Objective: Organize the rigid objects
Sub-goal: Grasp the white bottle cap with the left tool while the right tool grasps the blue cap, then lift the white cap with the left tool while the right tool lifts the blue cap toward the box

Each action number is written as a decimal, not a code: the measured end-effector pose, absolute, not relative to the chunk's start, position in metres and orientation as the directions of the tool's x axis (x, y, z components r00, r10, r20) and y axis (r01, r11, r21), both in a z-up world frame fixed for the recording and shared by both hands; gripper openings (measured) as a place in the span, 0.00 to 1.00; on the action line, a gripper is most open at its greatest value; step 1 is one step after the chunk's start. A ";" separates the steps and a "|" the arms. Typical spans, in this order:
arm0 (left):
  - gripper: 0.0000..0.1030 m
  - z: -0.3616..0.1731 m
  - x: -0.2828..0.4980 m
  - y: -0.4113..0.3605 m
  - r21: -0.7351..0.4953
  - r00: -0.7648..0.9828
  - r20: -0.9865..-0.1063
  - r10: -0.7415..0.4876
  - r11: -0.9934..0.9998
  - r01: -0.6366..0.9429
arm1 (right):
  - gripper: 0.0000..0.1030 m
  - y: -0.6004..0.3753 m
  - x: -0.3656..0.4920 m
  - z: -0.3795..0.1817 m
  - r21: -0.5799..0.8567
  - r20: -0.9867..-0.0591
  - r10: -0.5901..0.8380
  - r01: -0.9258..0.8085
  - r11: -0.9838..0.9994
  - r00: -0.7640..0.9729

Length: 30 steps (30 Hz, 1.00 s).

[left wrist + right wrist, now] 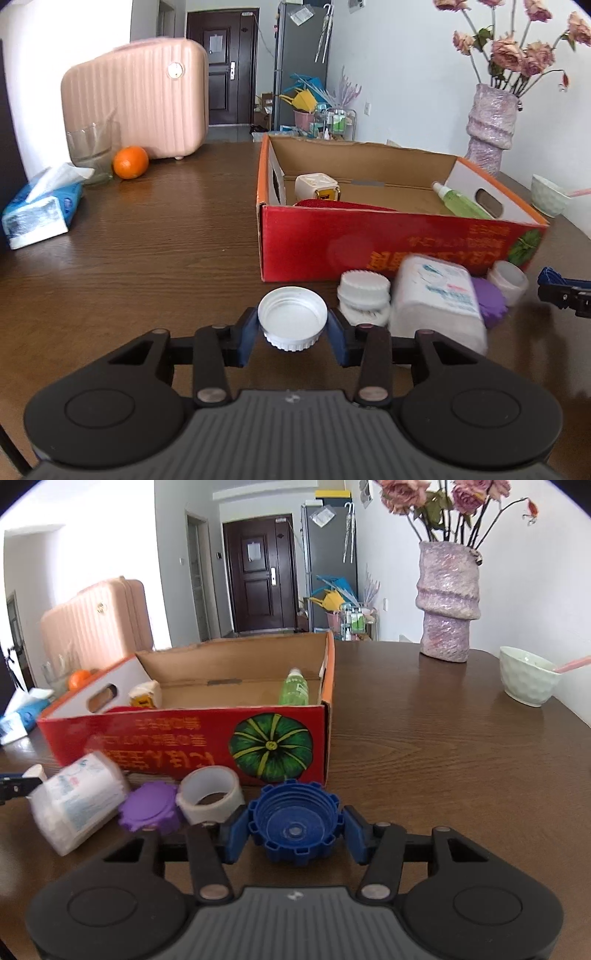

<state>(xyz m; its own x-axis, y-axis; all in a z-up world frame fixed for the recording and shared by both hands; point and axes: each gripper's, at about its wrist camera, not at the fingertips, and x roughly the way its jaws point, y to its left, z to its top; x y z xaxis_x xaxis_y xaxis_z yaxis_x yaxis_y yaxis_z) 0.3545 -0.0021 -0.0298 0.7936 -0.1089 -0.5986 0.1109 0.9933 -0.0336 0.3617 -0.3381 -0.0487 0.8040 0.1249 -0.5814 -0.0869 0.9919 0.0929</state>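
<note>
The left tongs (pixel 292 328) are clamped on a white ribbed plastic cap (pixel 292 318), its hollow side up, just above the brown wooden surface (pixel 147 258) near the red cardboard box (pixel 369 243). The right tongs (pixel 295 830) grip a blue toothed plastic lid (pixel 294 821), right of a purple lid (pixel 149 806) and a tape roll (pixel 210 794).

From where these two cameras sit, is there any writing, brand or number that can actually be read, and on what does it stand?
Nothing can be quoted with confidence.
Red cardboard box: yellow Chinese characters, upside down and too blurred to read.
White plastic bottle: blue label print, motion-blurred, unreadable.
Tissue pack: blue wrapper print, too small.
Green spray bottle: label too small.
Paper on the dark door: too far off.
White cap and blue cap: no text visible.
</note>
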 end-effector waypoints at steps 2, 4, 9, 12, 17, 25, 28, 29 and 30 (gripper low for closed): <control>0.40 -0.025 0.337 -0.002 -0.026 0.799 -0.593 -0.099 0.994 0.104 | 0.51 -0.338 0.343 -0.044 0.100 -0.572 0.127 -0.085 0.991 0.810; 0.40 -0.018 0.319 0.000 -0.039 0.802 -0.588 -0.103 0.994 0.100 | 0.51 -0.337 0.321 -0.038 0.101 -0.561 0.131 -0.089 0.991 0.818; 0.40 -0.003 0.271 0.000 -0.054 0.823 -0.556 -0.115 0.993 0.102 | 0.51 -0.335 0.264 -0.025 0.120 -0.522 0.145 -0.096 0.988 0.840; 0.40 0.003 0.245 -0.001 -0.052 0.835 -0.534 -0.131 0.991 0.123 | 0.51 -0.336 0.235 -0.018 0.133 -0.506 0.153 -0.098 0.986 0.849; 0.40 0.007 0.209 -0.004 -0.049 0.841 -0.526 -0.129 0.991 0.121 | 0.51 -0.336 0.191 -0.006 0.115 -0.475 0.137 -0.093 0.989 0.869; 0.40 0.020 0.164 -0.002 -0.036 0.869 -0.479 -0.120 0.992 0.118 | 0.51 -0.336 0.142 0.013 0.118 -0.421 0.165 -0.126 0.985 0.892; 0.40 0.027 0.151 -0.001 -0.029 0.882 -0.457 -0.116 0.993 0.116 | 0.51 -0.335 0.130 0.021 0.116 -0.393 0.168 -0.132 0.984 0.904; 0.40 0.030 0.148 -0.001 -0.030 0.885 -0.450 -0.117 0.993 0.115 | 0.51 -0.335 0.127 0.023 0.115 -0.384 0.167 -0.133 0.984 0.908; 0.40 0.033 0.145 0.000 -0.031 0.889 -0.442 -0.117 0.993 0.115 | 0.51 -0.335 0.124 0.026 0.111 -0.377 0.167 -0.135 0.985 0.911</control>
<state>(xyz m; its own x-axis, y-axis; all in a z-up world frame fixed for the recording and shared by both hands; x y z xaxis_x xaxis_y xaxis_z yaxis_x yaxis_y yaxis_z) 0.1449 0.0001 0.0331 0.8892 -0.1165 -0.4424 0.1147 0.9929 -0.0310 0.1244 -0.3346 0.0257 0.9108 0.1672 -0.3774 -0.1346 0.9846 0.1114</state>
